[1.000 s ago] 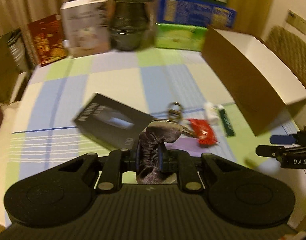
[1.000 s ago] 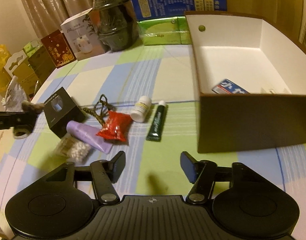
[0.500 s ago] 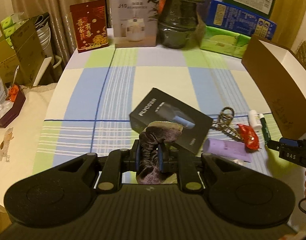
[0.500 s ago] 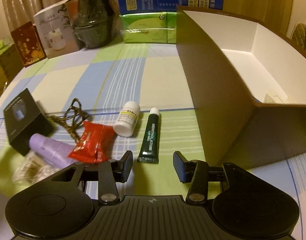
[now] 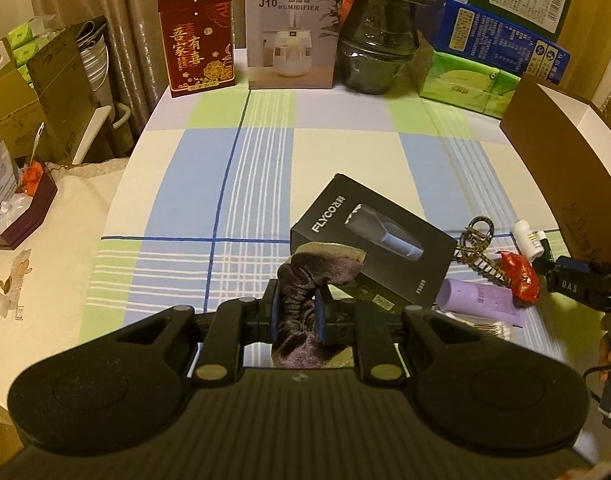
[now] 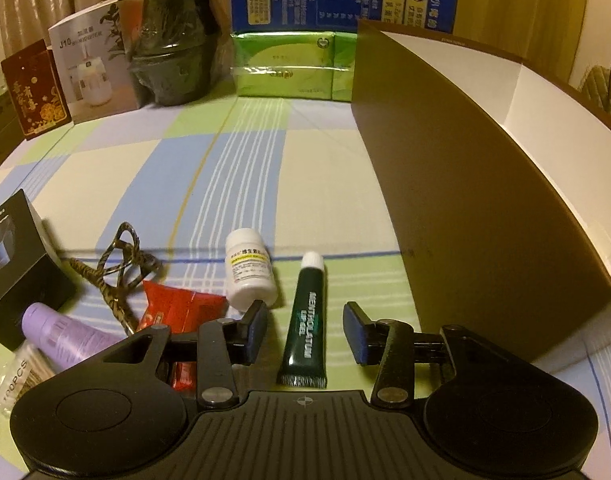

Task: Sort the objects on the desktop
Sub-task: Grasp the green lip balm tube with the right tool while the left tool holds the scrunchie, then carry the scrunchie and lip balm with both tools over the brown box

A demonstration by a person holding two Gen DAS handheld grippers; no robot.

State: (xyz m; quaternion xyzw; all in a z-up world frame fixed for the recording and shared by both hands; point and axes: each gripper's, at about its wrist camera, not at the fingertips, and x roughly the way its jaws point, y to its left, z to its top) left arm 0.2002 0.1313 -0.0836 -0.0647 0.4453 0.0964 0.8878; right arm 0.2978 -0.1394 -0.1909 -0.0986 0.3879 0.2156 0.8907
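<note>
The left tool [image 5: 298, 316] is clamped on a dark velvet scrunchie [image 5: 305, 280], held above the desk [image 5: 225, 168] just in front of the black box [image 5: 379, 240]. The right tool [image 6: 305, 330] has its fingers apart, one on each side of the green tube [image 6: 307, 324], which lies flat on the desk. Left of the tube are a white bottle [image 6: 249, 274], a red packet [image 6: 177, 306], a keychain [image 6: 119, 264] and a purple tube [image 6: 63, 334]; right of it stands the brown box [image 6: 477, 216].
</note>
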